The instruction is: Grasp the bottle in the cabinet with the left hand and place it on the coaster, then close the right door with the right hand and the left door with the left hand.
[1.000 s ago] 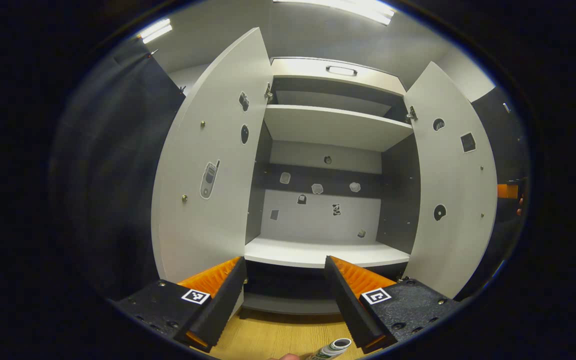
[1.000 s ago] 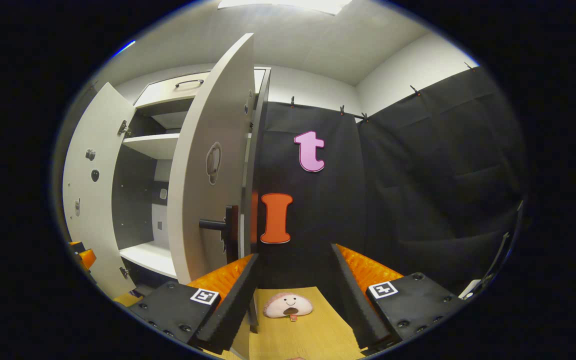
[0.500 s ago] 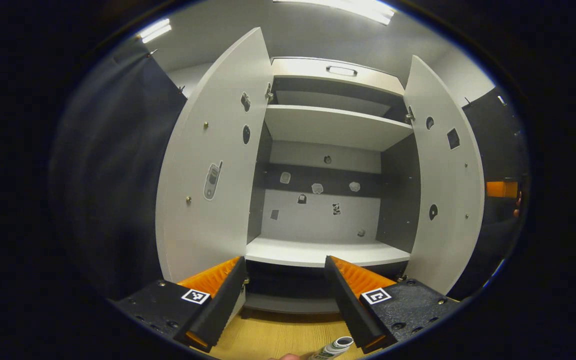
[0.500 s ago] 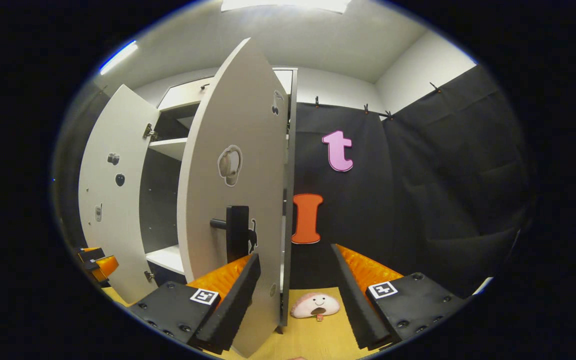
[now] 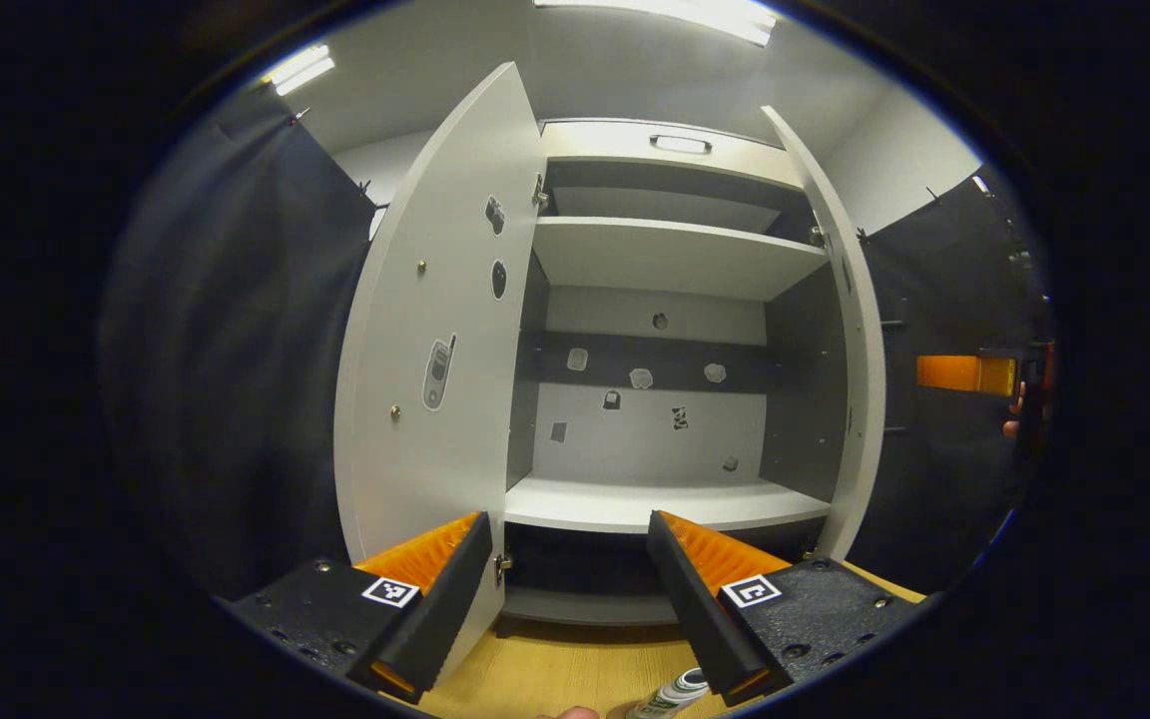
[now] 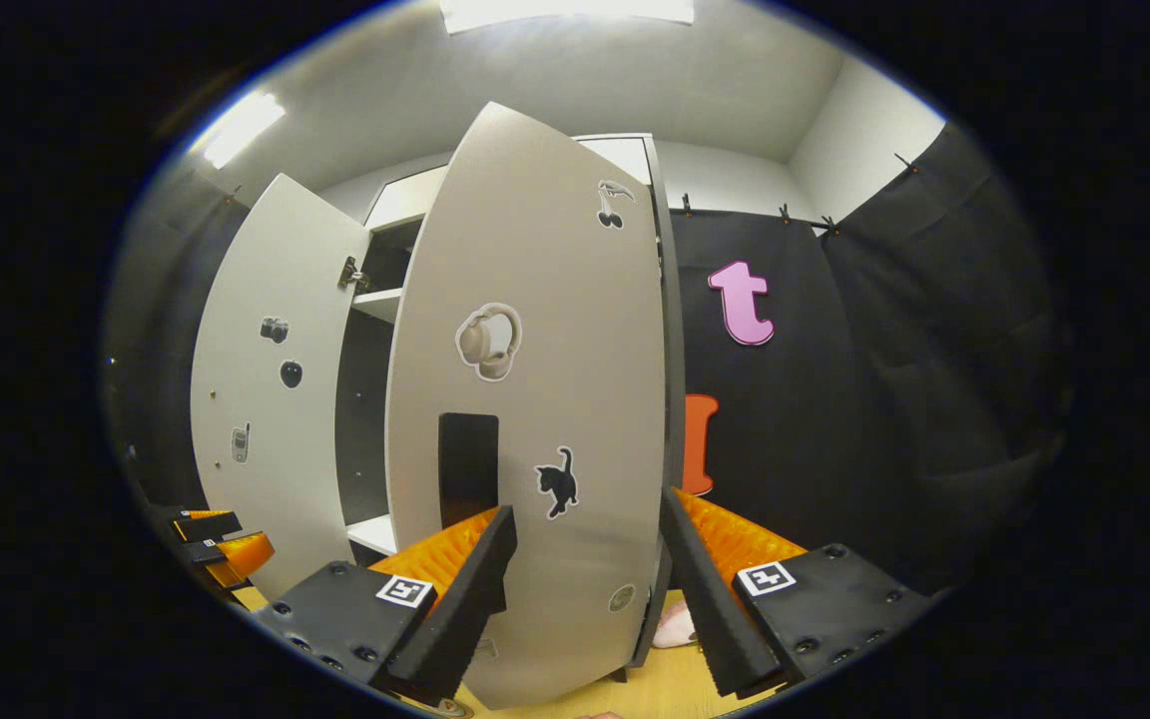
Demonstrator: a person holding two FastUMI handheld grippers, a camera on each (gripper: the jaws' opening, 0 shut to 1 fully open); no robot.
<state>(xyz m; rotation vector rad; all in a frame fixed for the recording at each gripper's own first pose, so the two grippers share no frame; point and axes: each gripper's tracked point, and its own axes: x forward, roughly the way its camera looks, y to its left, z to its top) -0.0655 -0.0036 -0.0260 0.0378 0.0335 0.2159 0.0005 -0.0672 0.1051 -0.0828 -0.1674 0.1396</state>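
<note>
Currently the right door [image 6: 535, 419] is partway shut, its outer face with the black handle [image 6: 467, 469] square to the right gripper [image 6: 585, 559]. Bottle [image 5: 673, 694] sits low on the wood surface [image 5: 555, 669] under the left gripper [image 5: 570, 569], out of the cabinet [image 5: 665, 300]; I can't see a coaster, so can't confirm placement. Shelves look bare.

To do this step well: push flat on the panel near the handle side, follow the hinge arc, keep the fingers off the door edge, stop when flush.

Right gripper fingers are wide apart, holding nothing, just in front of the door, pointing at it. Left gripper fingers also wide, empty, level, aimed into the cabinet between both doors; left door [image 5: 435, 340] fully open beside it.
</note>
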